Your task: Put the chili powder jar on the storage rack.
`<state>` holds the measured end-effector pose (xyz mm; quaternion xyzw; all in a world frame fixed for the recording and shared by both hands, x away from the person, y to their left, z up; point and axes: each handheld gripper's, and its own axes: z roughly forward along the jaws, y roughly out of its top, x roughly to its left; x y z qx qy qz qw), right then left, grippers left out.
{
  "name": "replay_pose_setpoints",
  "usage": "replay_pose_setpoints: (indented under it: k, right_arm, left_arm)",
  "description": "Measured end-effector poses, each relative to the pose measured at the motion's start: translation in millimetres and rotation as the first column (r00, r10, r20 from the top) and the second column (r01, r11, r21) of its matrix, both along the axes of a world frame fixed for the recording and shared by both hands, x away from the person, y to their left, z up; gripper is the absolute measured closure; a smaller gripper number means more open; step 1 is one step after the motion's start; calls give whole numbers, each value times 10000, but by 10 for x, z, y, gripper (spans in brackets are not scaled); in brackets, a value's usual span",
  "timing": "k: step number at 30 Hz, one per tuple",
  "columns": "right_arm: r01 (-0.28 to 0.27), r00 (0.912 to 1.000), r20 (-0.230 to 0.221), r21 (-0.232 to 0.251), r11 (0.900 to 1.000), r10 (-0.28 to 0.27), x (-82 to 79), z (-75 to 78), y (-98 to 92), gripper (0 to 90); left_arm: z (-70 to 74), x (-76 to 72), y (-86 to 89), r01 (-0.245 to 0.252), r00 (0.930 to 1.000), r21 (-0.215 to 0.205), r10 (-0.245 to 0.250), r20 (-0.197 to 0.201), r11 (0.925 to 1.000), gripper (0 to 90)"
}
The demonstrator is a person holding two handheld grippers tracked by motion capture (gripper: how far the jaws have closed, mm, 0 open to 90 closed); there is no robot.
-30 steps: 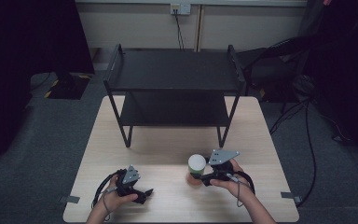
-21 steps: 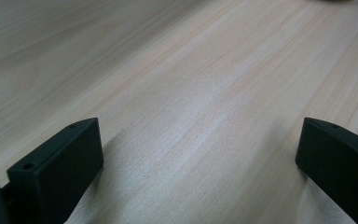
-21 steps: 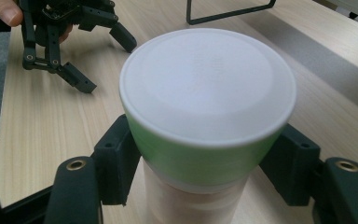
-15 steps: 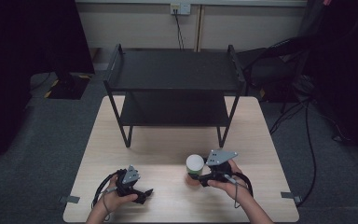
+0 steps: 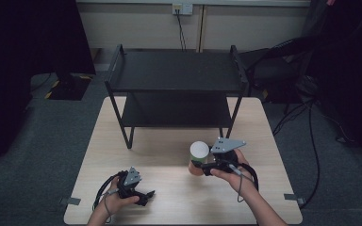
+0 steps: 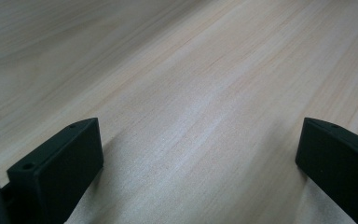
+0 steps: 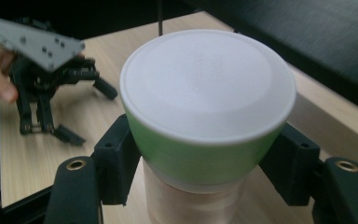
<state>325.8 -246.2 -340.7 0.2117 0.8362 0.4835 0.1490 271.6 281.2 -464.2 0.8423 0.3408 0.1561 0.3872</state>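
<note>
A container [image 5: 199, 150] with a white lid, a green band and a pale tan lower body is clamped between the jaws of my right gripper [image 5: 200, 165], held above the table near the front right. In the right gripper view the container [image 7: 205, 93] stands upright, and the right gripper [image 7: 203, 161] presses on its green band from both sides. My left gripper [image 5: 145, 195] rests low at the front left of the table. Its jaws stand wide open in the left gripper view, where the left gripper [image 6: 200, 154] has only bare wood between its jaws.
A black two-level metal rack [image 5: 174, 70] stands at the back of the wooden table [image 5: 169, 141], both levels bare. Dark carpet surrounds the table and cables [image 5: 311, 141] trail on the right. The right gripper view also shows the left gripper [image 7: 51, 93] farther off.
My right gripper has risen with the container held in it, lifting it off the table. The left hand has kept still.
</note>
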Motion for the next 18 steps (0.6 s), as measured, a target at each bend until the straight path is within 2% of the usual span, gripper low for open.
replay_pose_setpoints:
  k: [3, 6, 11, 18]
  right_arm:
    - [157, 9999, -75, 236, 9996, -156, 31, 130, 19, 344]
    - [371, 9991, 170, 339, 9987, -377, 42, 265, 65, 344]
    - [895, 9955, 255, 602, 9942, -911, 86, 483, 143, 344]
    - [1463, 9878, 468, 466, 9881, -1484, 190, 714, 236, 344]
  left_arm:
    - [0, 0, 0, 1, 10000, 0, -1, 0, 10000, 0]
    - [2, 4, 1, 22, 10000, 8, -22, -5, 10000, 0]
    - [-1, 11, 11, 83, 10000, 3, -83, 9, 10000, 0]
    - [-15, 30, 32, 227, 9997, -51, -227, 56, 9997, 0]
